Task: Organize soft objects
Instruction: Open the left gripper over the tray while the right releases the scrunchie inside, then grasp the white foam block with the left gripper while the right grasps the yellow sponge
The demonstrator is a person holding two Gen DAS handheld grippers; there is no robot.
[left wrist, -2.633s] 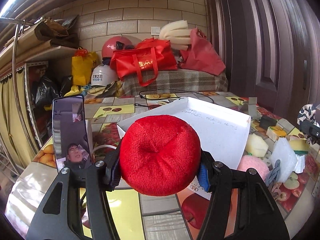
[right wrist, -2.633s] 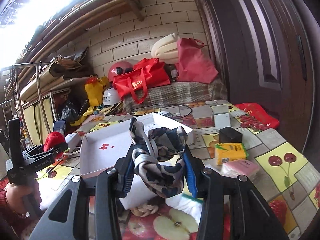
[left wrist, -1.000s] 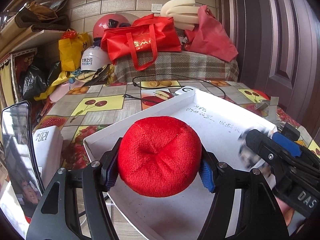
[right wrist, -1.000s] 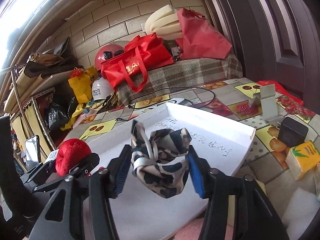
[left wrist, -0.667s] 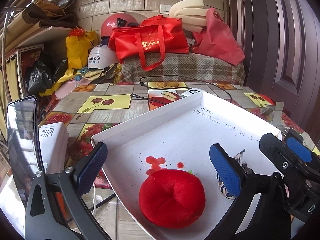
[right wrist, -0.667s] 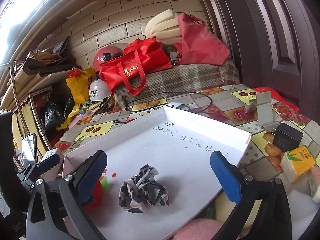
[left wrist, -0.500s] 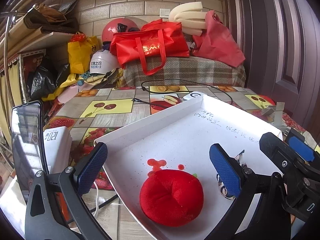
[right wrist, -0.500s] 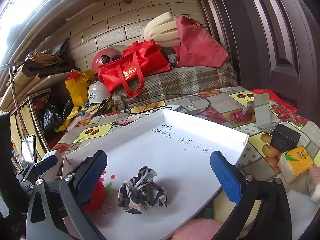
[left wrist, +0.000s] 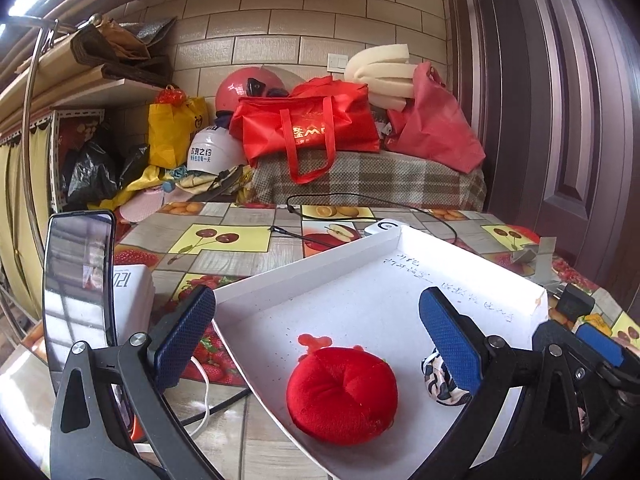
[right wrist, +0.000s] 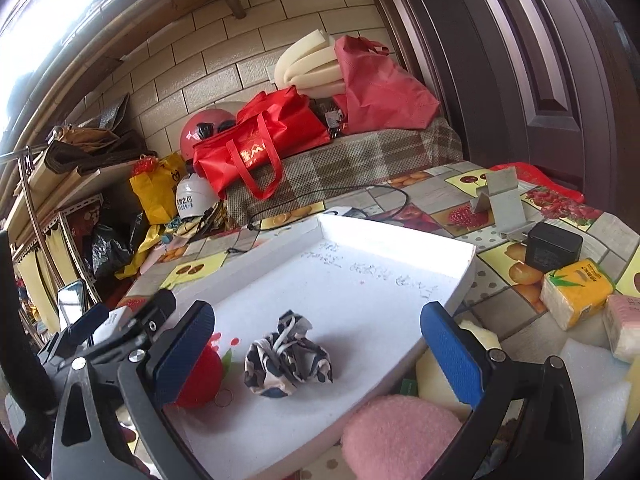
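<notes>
The left gripper (left wrist: 316, 340) has just been opening; its blue-padded fingers (left wrist: 182, 334) stand fully spread and grasp nothing. The red plush ball (left wrist: 342, 394) lies released on the floor of the white tray (left wrist: 304, 262), below and between the pads, touching neither. The right gripper (right wrist: 316, 344) has likewise just been opening, its fingers (right wrist: 450, 354) spread wide and empty. The patterned cloth bundle (right wrist: 288, 362) rests in the tray at about 3 o'clock from the ball, slightly apart. The tray sits on the fruit-patterned table (left wrist: 224, 216).
</notes>
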